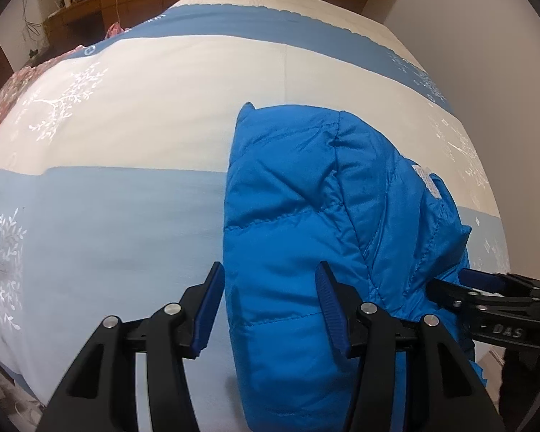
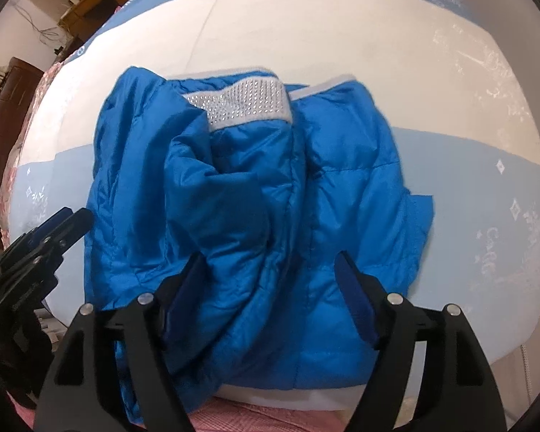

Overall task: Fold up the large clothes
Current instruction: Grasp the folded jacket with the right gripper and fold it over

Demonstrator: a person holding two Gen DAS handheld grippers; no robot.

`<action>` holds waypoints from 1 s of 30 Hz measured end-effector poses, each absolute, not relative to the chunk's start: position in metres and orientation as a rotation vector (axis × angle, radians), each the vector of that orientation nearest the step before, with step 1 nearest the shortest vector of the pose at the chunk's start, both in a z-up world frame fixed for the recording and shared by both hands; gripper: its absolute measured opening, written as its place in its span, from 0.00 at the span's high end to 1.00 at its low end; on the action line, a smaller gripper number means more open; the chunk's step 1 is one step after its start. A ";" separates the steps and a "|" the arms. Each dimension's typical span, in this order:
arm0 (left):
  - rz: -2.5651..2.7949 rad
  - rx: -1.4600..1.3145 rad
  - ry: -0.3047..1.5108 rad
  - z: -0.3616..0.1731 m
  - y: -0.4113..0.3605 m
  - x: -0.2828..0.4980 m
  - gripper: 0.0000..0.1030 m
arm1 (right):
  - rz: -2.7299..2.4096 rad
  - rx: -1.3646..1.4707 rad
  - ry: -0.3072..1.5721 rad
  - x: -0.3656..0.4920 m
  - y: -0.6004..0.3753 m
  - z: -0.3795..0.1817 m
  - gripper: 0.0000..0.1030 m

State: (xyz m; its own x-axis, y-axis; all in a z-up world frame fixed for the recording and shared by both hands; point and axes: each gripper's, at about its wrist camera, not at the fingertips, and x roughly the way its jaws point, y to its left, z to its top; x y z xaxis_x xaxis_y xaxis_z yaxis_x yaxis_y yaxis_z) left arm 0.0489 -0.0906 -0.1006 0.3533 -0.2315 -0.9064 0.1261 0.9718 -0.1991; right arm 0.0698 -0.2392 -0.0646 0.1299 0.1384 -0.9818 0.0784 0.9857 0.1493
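A blue quilted jacket [image 1: 298, 198] lies folded on a bed with a cream and pale blue sheet [image 1: 126, 216]. My left gripper [image 1: 270, 264] points down over its left edge, jaws open. One finger stands on the sheet just beside the fold and the other rests on top of the jacket. In the right wrist view the jacket [image 2: 255, 187] shows its grey studded collar [image 2: 248, 102] at the far end. My right gripper [image 2: 269, 257] is open astride the near hem, with a bunched sleeve against its left pad. The left gripper's fingers [image 2: 72, 221] touch the jacket's left side.
A pink floral quilt [image 1: 3, 97] lies along the bed's left side. A wooden desk [image 1: 86, 3] with plants stands beyond it, and a dark cabinet [image 2: 14, 82] is at the left. Pink checked cloth [image 2: 270, 417] shows below the bed's near edge.
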 end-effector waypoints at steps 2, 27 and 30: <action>-0.229 -0.087 1.184 -0.099 -0.091 0.048 0.49 | 0.069 0.190 1.448 0.077 -0.236 -0.069 0.44; -0.374 -0.009 1.166 -0.099 -0.176 0.036 0.47 | 0.104 0.343 1.325 0.037 -0.348 -0.043 0.92; -0.375 0.004 1.164 -0.114 -0.183 0.036 0.43 | 0.101 0.345 1.364 0.037 -0.356 -0.077 0.90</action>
